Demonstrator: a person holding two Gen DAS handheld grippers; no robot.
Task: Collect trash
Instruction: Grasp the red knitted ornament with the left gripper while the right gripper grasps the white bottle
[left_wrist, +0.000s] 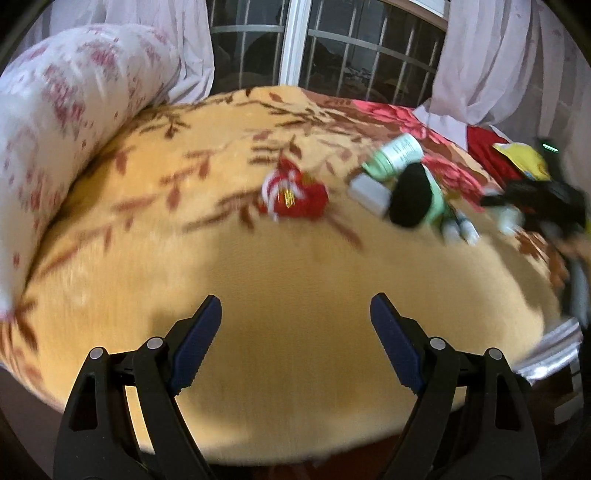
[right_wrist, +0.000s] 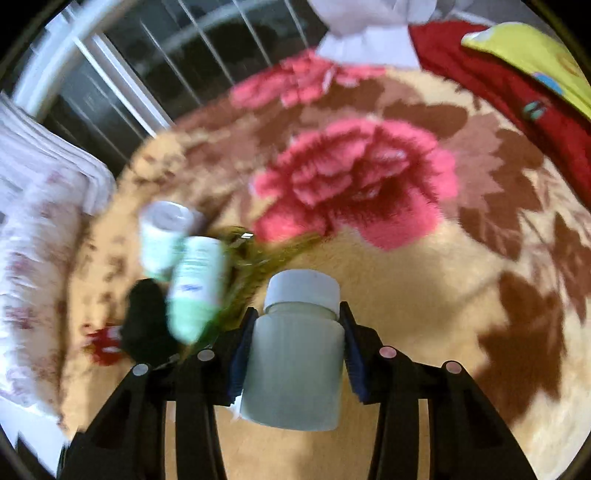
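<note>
Over the near blanket (right_wrist: 424, 295) my right gripper (right_wrist: 295, 332) clamps a white-capped bottle (right_wrist: 295, 354), left gripper (left_wrist: 295, 314) wide open, next probably binning it.

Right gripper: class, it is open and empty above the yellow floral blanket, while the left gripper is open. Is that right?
Not quite. The right wrist view shows the right gripper shut on a pale plastic bottle with a white cap above the yellow floral blanket. The left gripper is open.

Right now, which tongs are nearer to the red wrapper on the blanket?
Probably the left. The open left tongs face the red wrapper across bare blanket. The right tongs, shut on a white bottle, have it far left behind other clutter.
</note>
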